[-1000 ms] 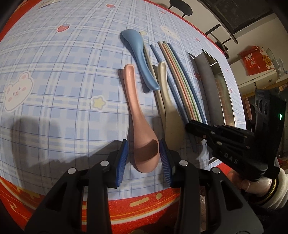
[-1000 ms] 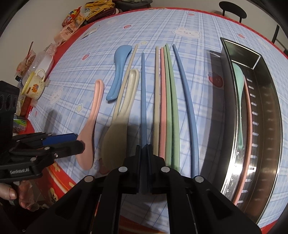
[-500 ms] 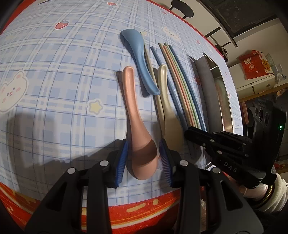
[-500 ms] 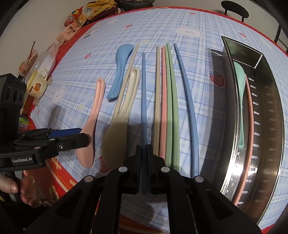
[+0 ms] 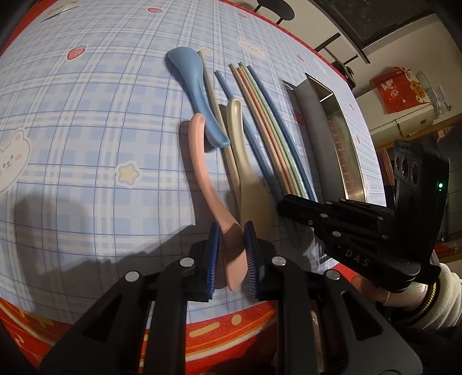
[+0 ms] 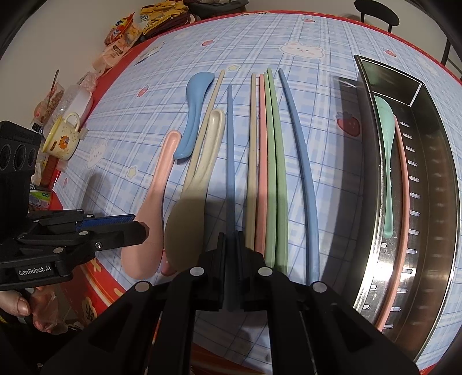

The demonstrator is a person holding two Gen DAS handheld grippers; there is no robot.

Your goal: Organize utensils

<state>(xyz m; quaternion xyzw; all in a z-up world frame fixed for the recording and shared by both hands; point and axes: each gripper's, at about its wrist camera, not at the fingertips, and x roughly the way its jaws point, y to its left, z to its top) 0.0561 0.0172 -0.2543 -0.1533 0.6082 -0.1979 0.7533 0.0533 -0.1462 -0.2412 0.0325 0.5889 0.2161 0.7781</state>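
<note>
pink spoon (image 5: 215, 207) bowl between left gripper (image 5: 232, 253) pads, seemingly pinched

Blue plaid tablecloth (image 6: 317, 69) with a red border, printed with white bears, strawberries, stars and clouds; spread over the table. Yellow-rimmed cream mug (image 6: 62, 138) with an orange print, stood near the far left edge, just beside a clear plastic lidded container (image 6: 75, 99). Snack packets (image 6: 121, 34) piled at the far corner. Black round-backed chair (image 6: 376, 16) seen beyond the far edge. Red printed bag (image 5: 400, 89) set on a pale cabinet (image 5: 404, 121) in the background.
</note>
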